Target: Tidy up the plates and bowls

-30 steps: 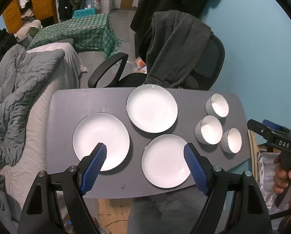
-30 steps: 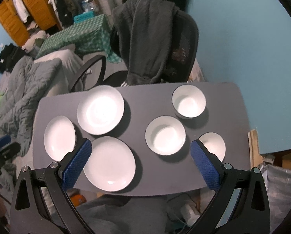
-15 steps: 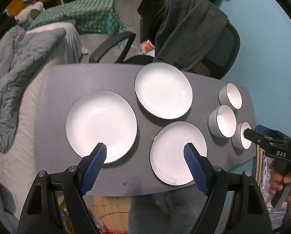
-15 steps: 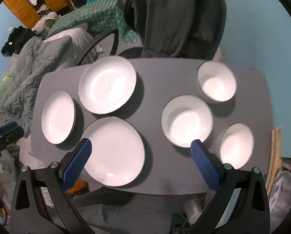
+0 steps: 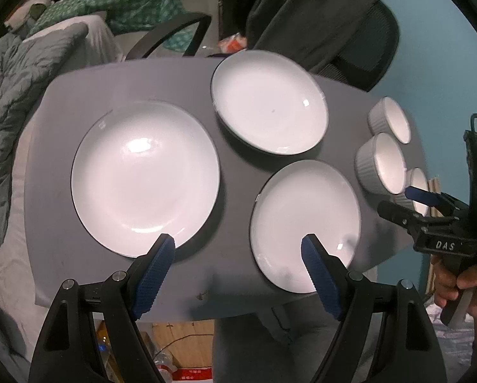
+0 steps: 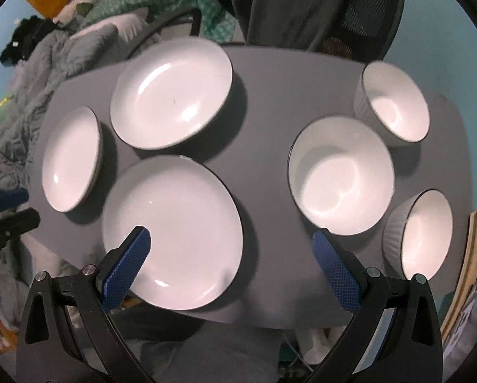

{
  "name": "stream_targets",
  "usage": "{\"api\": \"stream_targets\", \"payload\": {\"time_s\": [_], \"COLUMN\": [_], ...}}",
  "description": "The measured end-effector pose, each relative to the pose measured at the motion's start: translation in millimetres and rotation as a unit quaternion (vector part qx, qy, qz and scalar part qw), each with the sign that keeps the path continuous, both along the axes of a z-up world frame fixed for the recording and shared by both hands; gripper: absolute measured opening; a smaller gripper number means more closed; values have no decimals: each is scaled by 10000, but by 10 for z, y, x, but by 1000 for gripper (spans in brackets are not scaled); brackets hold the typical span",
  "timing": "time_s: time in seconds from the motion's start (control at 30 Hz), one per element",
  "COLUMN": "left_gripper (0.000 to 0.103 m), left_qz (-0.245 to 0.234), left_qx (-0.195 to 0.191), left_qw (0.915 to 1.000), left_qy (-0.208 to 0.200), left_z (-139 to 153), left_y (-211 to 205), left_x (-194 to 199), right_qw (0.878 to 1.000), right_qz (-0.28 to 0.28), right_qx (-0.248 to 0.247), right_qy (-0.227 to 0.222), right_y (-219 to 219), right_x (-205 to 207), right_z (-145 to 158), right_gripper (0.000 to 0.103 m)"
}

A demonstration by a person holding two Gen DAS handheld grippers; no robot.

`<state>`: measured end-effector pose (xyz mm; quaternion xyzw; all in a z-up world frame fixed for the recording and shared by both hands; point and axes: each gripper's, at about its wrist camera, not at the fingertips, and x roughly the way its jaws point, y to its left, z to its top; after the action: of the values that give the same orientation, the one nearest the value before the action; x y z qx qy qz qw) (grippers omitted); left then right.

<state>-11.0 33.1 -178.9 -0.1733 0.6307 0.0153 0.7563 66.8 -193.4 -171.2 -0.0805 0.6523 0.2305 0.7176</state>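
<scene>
While both tools hang above it with nothing in them, the grey worktop [image 5: 78, 95] carries six white dishes, all lying apart from each other. Three wide plates take its left part: the left plate [image 5: 145, 177], the far plate [image 5: 269, 101] and the near plate [image 5: 305, 228], this one close to the front edge. They look like glazed ceramic, so I judge them stiff, rather heavy, slippery and easy to chip. Each lies flat, so the only place to take hold is the raised rim, one finger over and one under, best at the side nearest the edge.

On the right part stand three ribbed bowls: the middle bowl [image 6: 340, 175], the far bowl [image 6: 395, 102] and the near bowl [image 6: 423, 229]. They seem lighter, and the upright wall gives a surer pinch than a plate rim.

Left tool [image 5: 238, 255] is spread wide between the left and near plates. Right tool [image 6: 230, 255] is also spread wide, between the near plate and the bowls.
</scene>
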Motion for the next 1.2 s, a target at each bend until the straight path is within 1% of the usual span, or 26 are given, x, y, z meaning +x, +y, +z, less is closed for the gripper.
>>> {"api": "stream_targets", "payload": {"time_s": [0.03, 0.1, 0.17, 0.33, 0.43, 0.53, 0.6, 0.67, 0.77, 0.87, 1.0, 1.03, 1.1, 1.2], "left_gripper": [83, 82, 83, 83, 83, 83, 83, 82, 82, 83, 82, 83, 82, 79], "left_qz": [-1, -48, -79, -184, -251, -314, -292, -276, -276, -228, -134, -112, -56, 12], "left_qx": [26, 29, 15, -78, -114, -88, -86, -107, -60, -80, -126, -145, -171, -234], "left_qw": [10000, 10000, 9999, 9995, 9991, 9988, 9987, 9987, 9988, 9985, 9983, 9984, 9985, 9983], "left_qy": [17, 42, 125, 262, 308, 355, 404, 425, 405, 487, 547, 543, 525, 529], "left_z": [-43, -145, -228, -428, -514, -589, -641, -686, -745, -819, -873, -881, -897, -918], "left_y": [-5, -38, -73, -149, -201, -253, -268, -299, -343, -390, -416, -422, -426, -416], "left_x": [0, 12, 14, 19, 12, 17, 21, 37, 71, 122, 151, 159, 173, 184], "right_qw": [10000, 9999, 9997, 9989, 9986, 9986, 9983, 9979, 9974, 9963, 9964, 9964, 9959, 9950], "right_qz": [23, 65, 83, 16, -14, -23, -29, -65, -177, -202, -120, -125, -159, -183], "right_qx": [-31, -54, -87, 17, 36, 56, 16, 16, 141, 197, 257, 270, 314, 384], "right_qy": [46, 114, 213, 469, 531, 534, 578, 642, 689, 817, 796, 798, 830, 901], "right_y": [6, 4, -4, -63, -106, -116, -123, -151, -221, -266, -325, -346, -412, -478], "right_x": [-4, -26, -30, -28, -20, -19, -33, -32, -40, -48, -35, -22, 11, 75], "right_z": [-59, -139, -209, -349, -417, -490, -545, -593, -630, -681, -640, -629, -603, -599], "right_gripper": [101, 97, 97, 97, 97, 93, 87, 84, 77, 69, 66, 63, 54, 40]}}
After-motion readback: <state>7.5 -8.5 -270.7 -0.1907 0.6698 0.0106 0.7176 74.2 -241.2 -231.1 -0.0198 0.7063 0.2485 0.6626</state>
